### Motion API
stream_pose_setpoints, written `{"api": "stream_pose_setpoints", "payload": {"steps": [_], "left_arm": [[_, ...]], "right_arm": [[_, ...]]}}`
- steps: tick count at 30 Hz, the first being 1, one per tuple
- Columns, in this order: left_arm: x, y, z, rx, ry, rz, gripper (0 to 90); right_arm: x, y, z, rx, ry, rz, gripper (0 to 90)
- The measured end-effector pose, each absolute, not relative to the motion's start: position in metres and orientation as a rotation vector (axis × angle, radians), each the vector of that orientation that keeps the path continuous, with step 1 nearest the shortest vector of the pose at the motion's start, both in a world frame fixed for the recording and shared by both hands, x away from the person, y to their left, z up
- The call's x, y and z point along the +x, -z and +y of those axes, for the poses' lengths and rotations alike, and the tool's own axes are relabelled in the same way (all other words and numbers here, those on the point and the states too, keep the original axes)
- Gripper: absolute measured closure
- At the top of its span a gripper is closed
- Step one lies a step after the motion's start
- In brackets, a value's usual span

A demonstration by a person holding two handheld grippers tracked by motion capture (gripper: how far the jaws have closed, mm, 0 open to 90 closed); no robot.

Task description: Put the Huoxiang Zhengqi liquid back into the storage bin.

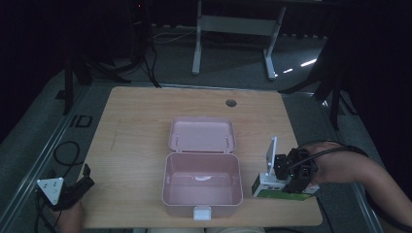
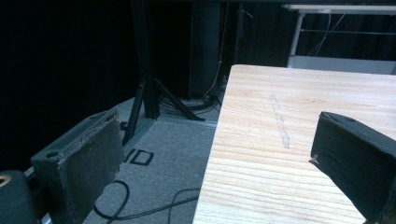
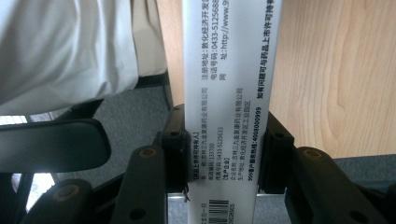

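White carton (image 3: 229, 116) pinched in right claw (image 3: 226, 154), print legible up close; left claw (image 2: 210, 158) gaping, empty.

Dim room, grey carpet floor (image 1: 43, 141), black cables (image 1: 65, 153) (loosely looped), white desk frame (image 1: 233, 29) beyond.

Right gripper (image 1: 291, 175) fingers clamped; left gripper (image 1: 73, 191) fingers apparently apart.

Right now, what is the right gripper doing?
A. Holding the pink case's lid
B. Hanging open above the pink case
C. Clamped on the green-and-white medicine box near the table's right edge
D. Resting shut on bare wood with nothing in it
C: in the right gripper view both jaws press the sides of the medicine box, and the high view shows the right gripper holding it beside the open pink case.
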State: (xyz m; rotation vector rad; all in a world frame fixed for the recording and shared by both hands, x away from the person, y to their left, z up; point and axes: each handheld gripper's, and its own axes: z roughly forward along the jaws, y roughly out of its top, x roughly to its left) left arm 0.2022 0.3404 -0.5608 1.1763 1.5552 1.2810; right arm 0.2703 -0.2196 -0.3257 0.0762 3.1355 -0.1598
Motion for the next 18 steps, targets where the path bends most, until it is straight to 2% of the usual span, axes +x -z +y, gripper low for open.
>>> {"api": "stream_pose_setpoints", "payload": {"steps": [9, 14, 18], "left_arm": [[0.203, 0.561, 0.341, 1.183, -1.274, 1.557, 2.6], [0.203, 0.561, 0.341, 1.18, -1.273, 1.557, 2.6], [0.203, 0.561, 0.34, 1.187, -1.276, 1.554, 2.6]], "right_arm": [[0.272, 0.293, -0.199, 0.056, 0.119, 3.112, 61.7], [0.273, 0.287, -0.192, 0.056, 0.107, 3.101, 61.7], [0.274, 0.285, -0.171, 0.002, 0.111, 3.11, 61.7]]}}
